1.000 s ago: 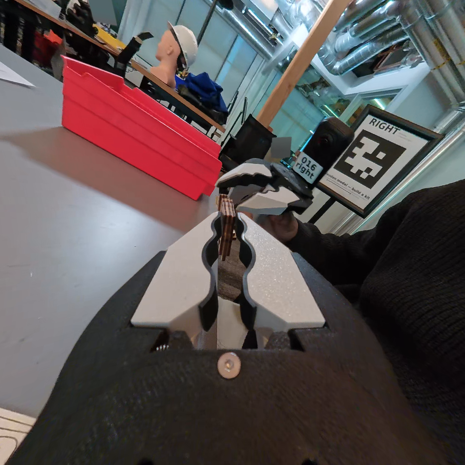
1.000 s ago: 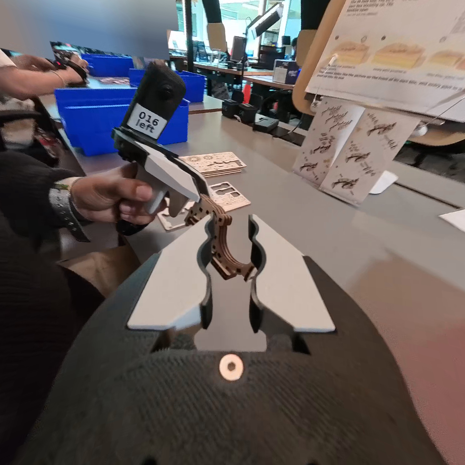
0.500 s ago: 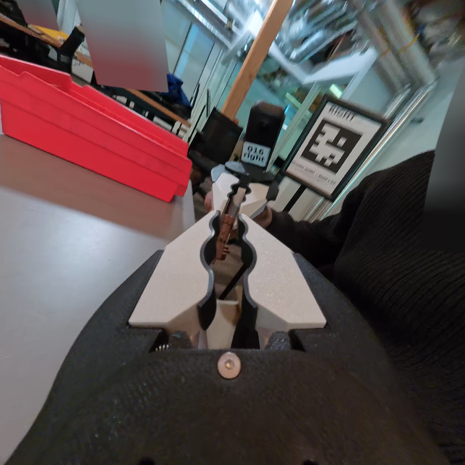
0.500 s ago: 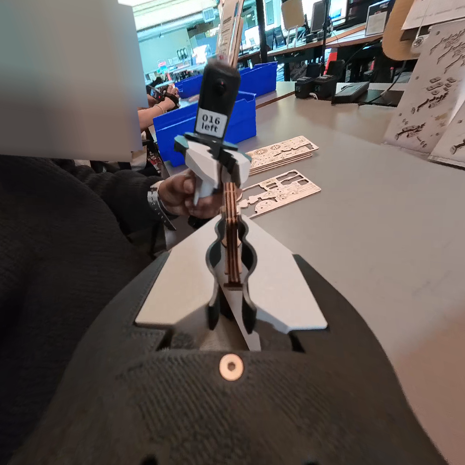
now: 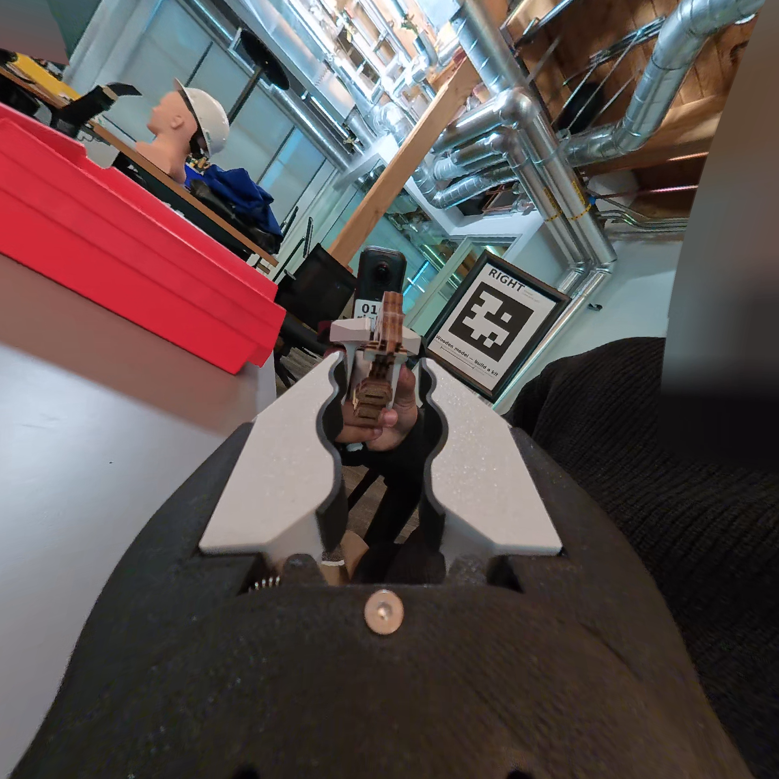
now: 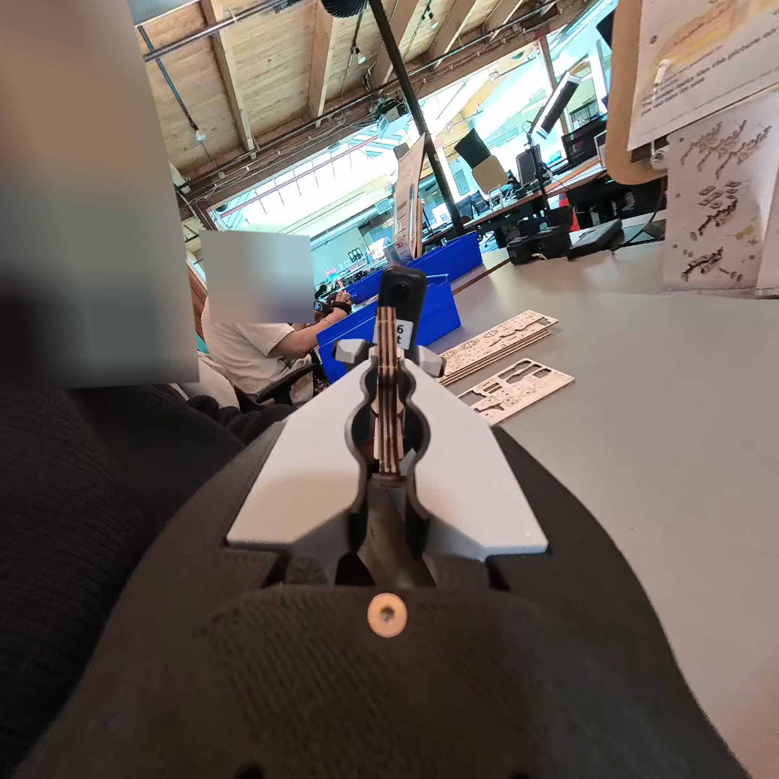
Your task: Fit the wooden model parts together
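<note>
Two grippers face each other above the grey table's [image 6: 632,463] near edge. Right gripper [image 6: 385,379] clamped on the layered wooden model piece [image 6: 387,404], held edge-on and upright. Left gripper [image 5: 381,371] spread wide, empty; whether its tips touch the piece is unclear. Flat wooden part sheets [image 6: 522,390] lie mid-table, near a blue bin [image 6: 425,312].

Grey table [image 6: 632,442] (cut wooden sheets [image 6: 518,394])
</note>
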### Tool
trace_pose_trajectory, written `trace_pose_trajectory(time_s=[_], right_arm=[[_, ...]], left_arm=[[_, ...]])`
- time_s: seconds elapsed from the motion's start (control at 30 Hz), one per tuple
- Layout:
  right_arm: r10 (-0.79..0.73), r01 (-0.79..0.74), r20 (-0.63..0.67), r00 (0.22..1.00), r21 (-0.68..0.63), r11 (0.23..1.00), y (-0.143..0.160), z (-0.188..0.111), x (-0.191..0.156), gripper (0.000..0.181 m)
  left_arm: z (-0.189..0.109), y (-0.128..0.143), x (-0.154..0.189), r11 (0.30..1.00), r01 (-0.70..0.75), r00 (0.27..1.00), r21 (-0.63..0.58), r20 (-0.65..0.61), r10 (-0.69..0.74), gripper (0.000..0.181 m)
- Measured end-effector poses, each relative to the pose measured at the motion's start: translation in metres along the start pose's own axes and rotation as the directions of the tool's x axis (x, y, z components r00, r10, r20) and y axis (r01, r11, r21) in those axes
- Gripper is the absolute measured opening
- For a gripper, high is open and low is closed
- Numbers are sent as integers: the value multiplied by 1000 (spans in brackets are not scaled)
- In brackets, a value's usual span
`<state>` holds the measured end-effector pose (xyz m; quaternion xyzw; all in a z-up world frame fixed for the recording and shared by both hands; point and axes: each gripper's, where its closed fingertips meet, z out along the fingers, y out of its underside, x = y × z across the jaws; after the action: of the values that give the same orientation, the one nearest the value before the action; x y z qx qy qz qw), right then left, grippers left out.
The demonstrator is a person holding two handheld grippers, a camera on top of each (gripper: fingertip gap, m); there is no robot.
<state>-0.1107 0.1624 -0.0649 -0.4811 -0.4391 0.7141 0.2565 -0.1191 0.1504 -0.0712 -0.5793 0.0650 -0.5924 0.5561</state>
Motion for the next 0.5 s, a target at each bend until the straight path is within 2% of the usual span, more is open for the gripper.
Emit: trace_pose_trajectory(time_s=[0.1,0.27,0.37,0.5], right_arm=[[10,-10,22,1000,10,1000,-2,1,-3,7],[93,-98,67,993,63,993,-7,-1,-4,7],[114,-119,60,992,86,989,-8,0,-4,7],[122,-125,40,992,105,987,-8,2,-3,7]], left_arm=[[-2,-3,4,1000,0,1000,9,-25,0,25],[5,7,11,999,20,997,-29,-80,-22,31],[12,15,12,998,-14,998,-60,-60,11,34],[15,14,11,1000,-19,999,-21,-33,18,35]])
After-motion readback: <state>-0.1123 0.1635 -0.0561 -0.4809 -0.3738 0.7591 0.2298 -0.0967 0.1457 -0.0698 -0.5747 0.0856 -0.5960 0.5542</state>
